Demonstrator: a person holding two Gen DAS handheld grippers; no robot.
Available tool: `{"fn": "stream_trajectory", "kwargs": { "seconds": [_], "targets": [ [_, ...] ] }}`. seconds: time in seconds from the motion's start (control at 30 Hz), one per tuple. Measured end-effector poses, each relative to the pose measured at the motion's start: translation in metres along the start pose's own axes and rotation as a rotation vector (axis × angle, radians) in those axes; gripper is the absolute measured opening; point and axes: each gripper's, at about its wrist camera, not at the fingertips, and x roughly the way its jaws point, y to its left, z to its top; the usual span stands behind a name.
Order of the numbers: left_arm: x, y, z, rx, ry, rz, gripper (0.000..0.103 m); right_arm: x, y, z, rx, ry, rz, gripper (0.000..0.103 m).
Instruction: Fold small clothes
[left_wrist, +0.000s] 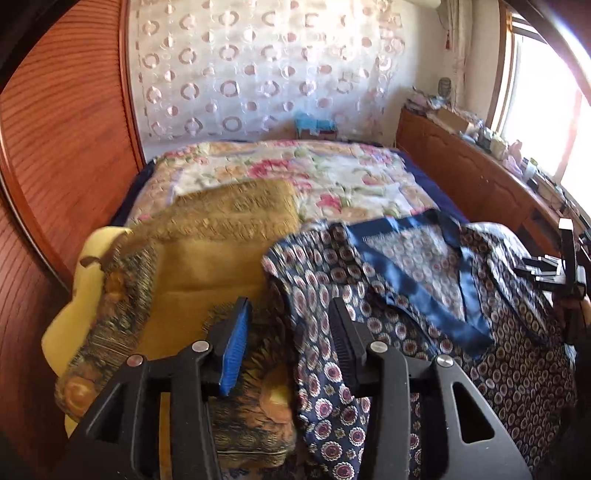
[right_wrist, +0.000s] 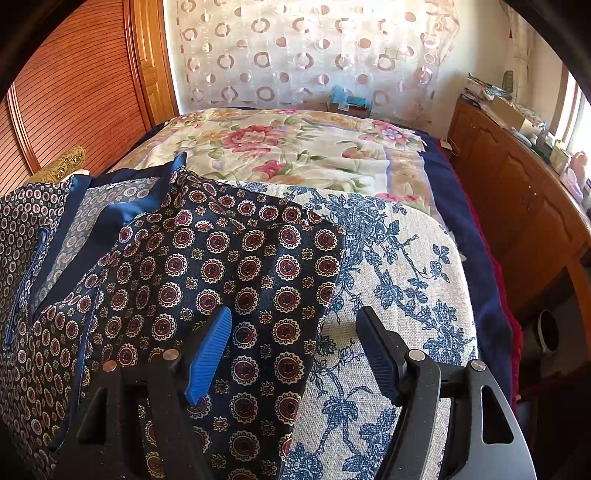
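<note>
A navy garment with red and white medallions and a shiny blue satin collar (left_wrist: 417, 280) lies spread over a cushion at the near end of the bed. My left gripper (left_wrist: 291, 343) is open, its jaws straddling the garment's left edge. My right gripper (right_wrist: 295, 350) is open over the garment's right edge (right_wrist: 258, 273), one finger above the cloth, the other above the blue-floral cushion (right_wrist: 399, 266). The right gripper also shows at the right edge of the left wrist view (left_wrist: 561, 273).
A gold patterned cushion (left_wrist: 207, 251) and a yellow pillow (left_wrist: 88, 266) lie left of the garment. A floral quilt (right_wrist: 295, 147) covers the bed beyond. A wooden sideboard (right_wrist: 517, 206) with clutter runs along the right. A wooden slatted door (left_wrist: 66, 129) is at left.
</note>
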Motion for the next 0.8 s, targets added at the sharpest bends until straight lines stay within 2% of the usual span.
{"fn": "stream_trajectory", "kwargs": {
  "seconds": [0.1,0.17,0.23,0.27,0.4,0.63,0.8],
  "targets": [
    [0.009,-0.004,-0.001,0.002,0.024,-0.029,0.044,0.000,0.000,0.000,0.000,0.000,0.000,0.072],
    [0.014,-0.006,0.000,0.010,0.041,-0.042,0.037,0.000,0.000,0.000,0.000,0.000,0.000,0.072],
    [0.016,-0.007,0.002,0.014,0.038,-0.031,0.013,0.000,0.000,0.000,0.000,0.000,0.000,0.072],
    [0.016,-0.007,0.003,0.014,0.037,-0.028,0.007,0.000,0.000,0.000,0.000,-0.001,0.000,0.072],
    [0.010,-0.012,0.004,0.031,0.004,-0.028,0.004,0.000,0.000,0.000,-0.001,-0.001,0.000,0.072],
    [-0.006,-0.025,0.005,0.062,-0.050,-0.033,0.004,-0.001,-0.003,0.000,0.004,0.002,0.017,0.073],
    [-0.010,-0.030,0.005,0.071,-0.059,-0.042,0.004,-0.001,-0.017,0.007,0.031,0.000,-0.005,0.073]
  ]
}}
